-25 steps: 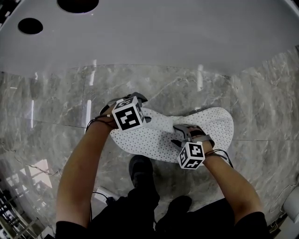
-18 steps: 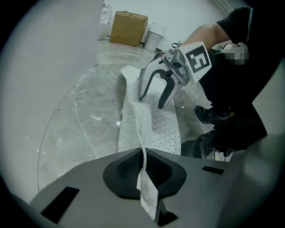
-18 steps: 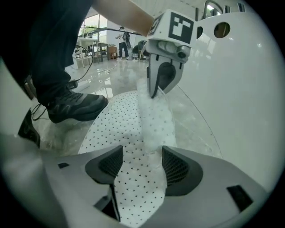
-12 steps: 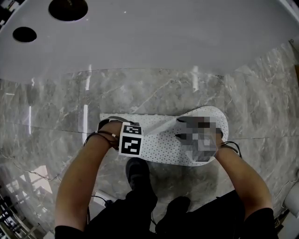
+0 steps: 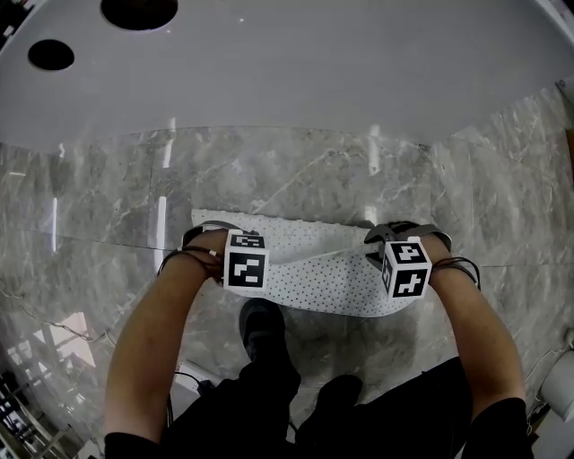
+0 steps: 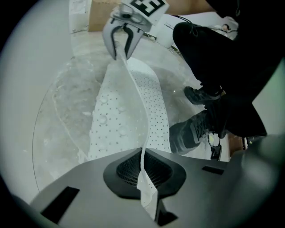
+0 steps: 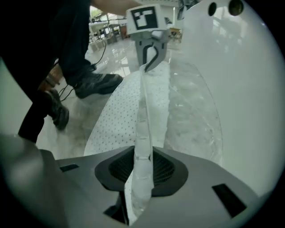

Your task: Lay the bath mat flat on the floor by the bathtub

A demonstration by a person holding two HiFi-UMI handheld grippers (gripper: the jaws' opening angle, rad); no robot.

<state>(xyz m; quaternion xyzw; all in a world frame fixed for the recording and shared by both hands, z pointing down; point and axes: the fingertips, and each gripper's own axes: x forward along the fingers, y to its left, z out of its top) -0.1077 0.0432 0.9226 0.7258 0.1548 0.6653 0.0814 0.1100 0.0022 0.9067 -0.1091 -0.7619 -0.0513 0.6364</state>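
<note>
The white dotted bath mat (image 5: 314,269) hangs stretched between my two grippers, just above the marble floor (image 5: 108,197), in front of the white bathtub (image 5: 287,72). My left gripper (image 5: 206,236) is shut on the mat's left end. In the left gripper view the thin mat edge (image 6: 143,147) runs into the pinched jaws. My right gripper (image 5: 395,231) holds the right end, its jaws closing on the mat edge (image 7: 143,116) that lies between the pads. Each gripper view shows the other gripper at the far end: the right gripper (image 6: 124,42) and the left gripper (image 7: 150,57).
The bathtub rim has two dark holes (image 5: 139,11) at the far left. The person's dark shoes (image 5: 265,327) stand right behind the mat, with a cable (image 5: 193,376) on the floor beside them. A white object (image 5: 560,390) sits at the lower right.
Both grippers have moved apart to the mat's two ends and closed on it. The bunched mat is now pulled out long and straight.
</note>
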